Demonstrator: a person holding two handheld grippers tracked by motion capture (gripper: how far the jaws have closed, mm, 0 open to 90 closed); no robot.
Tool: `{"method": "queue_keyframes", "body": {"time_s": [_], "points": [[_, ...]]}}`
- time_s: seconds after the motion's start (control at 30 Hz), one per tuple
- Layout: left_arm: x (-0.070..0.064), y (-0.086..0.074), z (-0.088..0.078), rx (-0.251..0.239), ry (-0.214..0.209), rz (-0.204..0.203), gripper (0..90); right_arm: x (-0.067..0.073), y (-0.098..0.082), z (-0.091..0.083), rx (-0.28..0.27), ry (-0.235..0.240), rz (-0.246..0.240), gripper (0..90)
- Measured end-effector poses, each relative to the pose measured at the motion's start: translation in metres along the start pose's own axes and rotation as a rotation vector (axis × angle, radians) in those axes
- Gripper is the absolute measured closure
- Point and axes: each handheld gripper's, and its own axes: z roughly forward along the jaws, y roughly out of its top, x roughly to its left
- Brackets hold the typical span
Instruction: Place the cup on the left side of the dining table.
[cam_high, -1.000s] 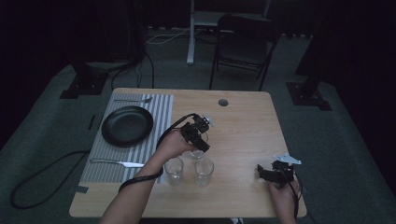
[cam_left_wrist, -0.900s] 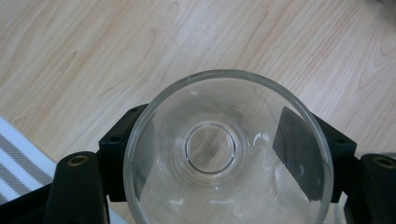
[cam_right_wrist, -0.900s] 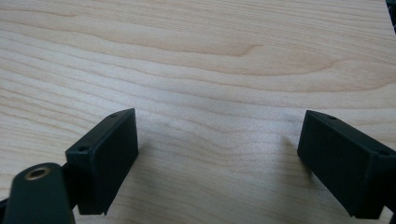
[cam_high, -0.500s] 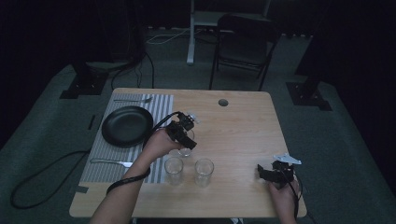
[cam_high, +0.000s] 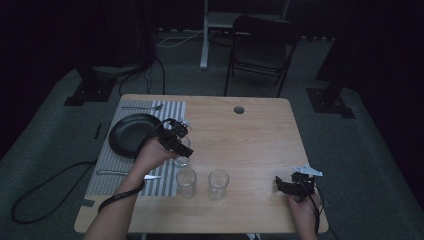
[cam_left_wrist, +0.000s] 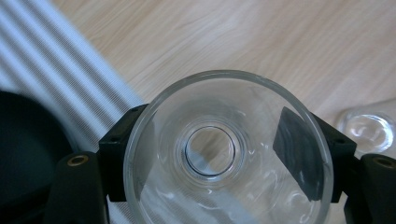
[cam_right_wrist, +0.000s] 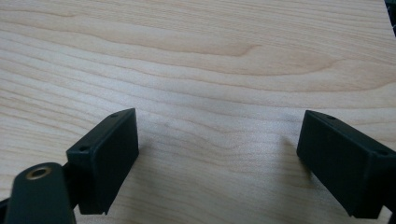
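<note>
Clear drinking glass (cam_left_wrist: 224, 154) — upright, empty, clamped between black jaws beside the striped placemat's (cam_high: 165, 180) edge — above bare wood.

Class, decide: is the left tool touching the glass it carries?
Touching. In the left gripper view the left tool has both black pads pressed against the glass wall, one on each side.

plate (cam_high: 131, 135) on striped mat (cam_high: 117, 172), two glasses (cam_high: 186, 182) right of mat
</note>
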Motion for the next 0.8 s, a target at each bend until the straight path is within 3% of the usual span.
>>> {"method": "queue_keyframes", "body": {"time_s": [0.37,0.47,0.8], "points": [[0.029,-0.029,-0.002,-0.016,0.028,-0.093,28.9,0.000,0.000,0.000,0.000,0.000,0.000,12.3],[0.033,-0.035,0.000,0.007,0.044,-0.093,28.9,0.000,0.000,0.000,0.000,0.000,0.000,12.3],[0.051,-0.054,0.005,0.012,0.060,-0.144,28.9,0.000,0.000,0.000,0.000,0.000,0.000,12.3]]}}
